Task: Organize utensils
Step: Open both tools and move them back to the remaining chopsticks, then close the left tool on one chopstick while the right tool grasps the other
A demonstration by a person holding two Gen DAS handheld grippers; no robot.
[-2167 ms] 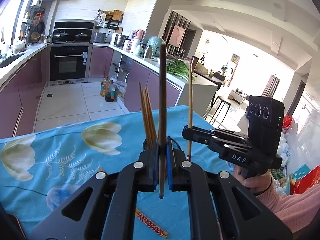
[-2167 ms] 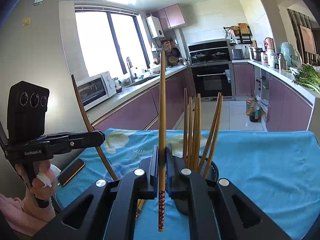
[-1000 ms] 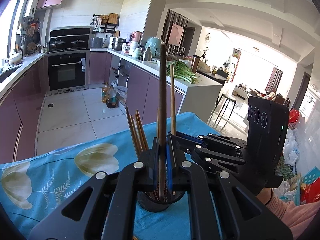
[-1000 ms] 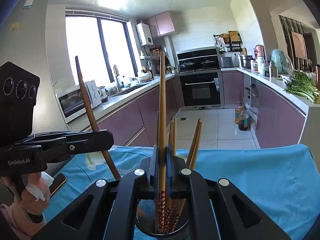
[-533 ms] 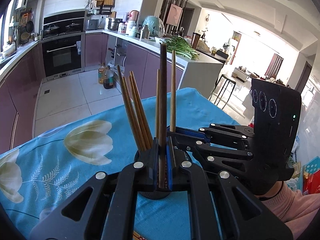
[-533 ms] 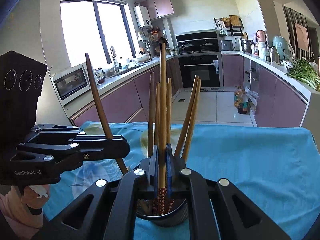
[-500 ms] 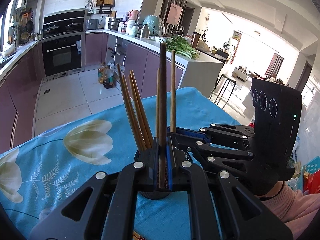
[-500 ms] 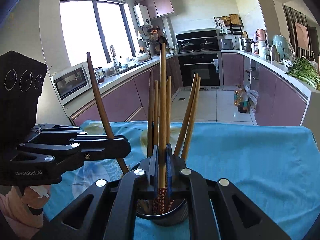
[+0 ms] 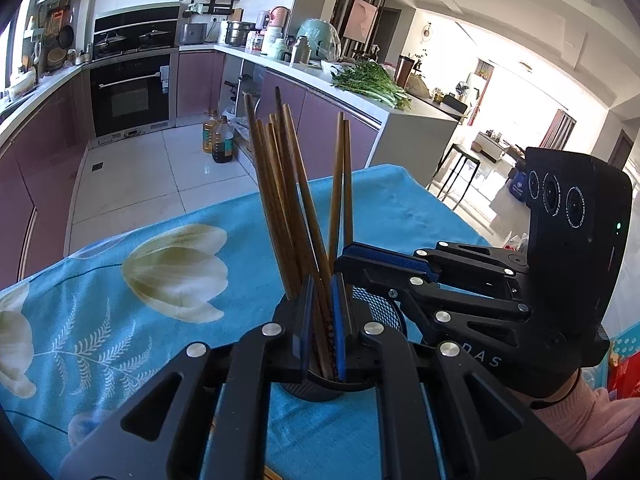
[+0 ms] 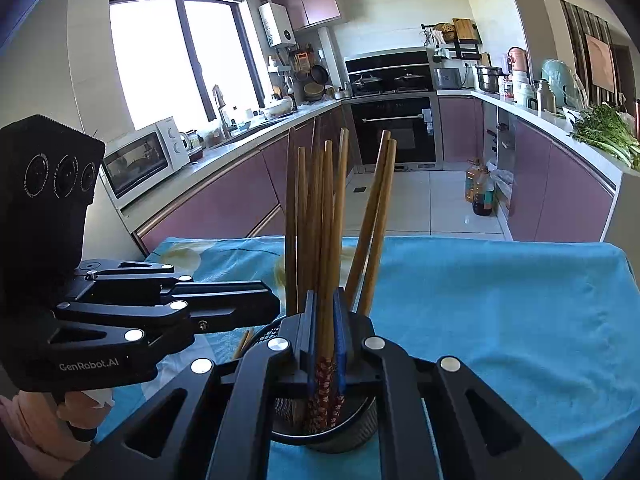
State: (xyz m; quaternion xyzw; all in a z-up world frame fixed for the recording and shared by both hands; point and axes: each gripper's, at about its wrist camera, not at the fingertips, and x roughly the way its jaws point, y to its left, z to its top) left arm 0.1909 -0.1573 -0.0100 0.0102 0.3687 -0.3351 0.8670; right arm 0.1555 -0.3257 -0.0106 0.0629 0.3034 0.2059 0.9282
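Note:
A black mesh utensil cup (image 9: 384,316) stands on the blue flowered tablecloth (image 9: 120,320), with several brown wooden chopsticks (image 9: 280,200) upright in it. It also shows in the right wrist view (image 10: 360,424), chopsticks (image 10: 324,220) fanned out. My left gripper (image 9: 321,312) is over the cup, jaws slightly apart, chopsticks loose between them. My right gripper (image 10: 325,332) is over the cup from the other side, jaws slightly apart, chopsticks with red patterned ends (image 10: 324,388) standing free in the gap. Each gripper shows in the other's view: the right (image 9: 352,260), the left (image 10: 256,308).
Another chopstick (image 10: 242,344) lies on the cloth beside the cup. The table's far edge (image 9: 240,200) drops to the tiled kitchen floor. Purple cabinets, an oven (image 9: 132,92) and counters stand beyond.
Both held chopsticks were lowered into the cup and let go; they now lean among the others. Both pairs of jaws have opened a little.

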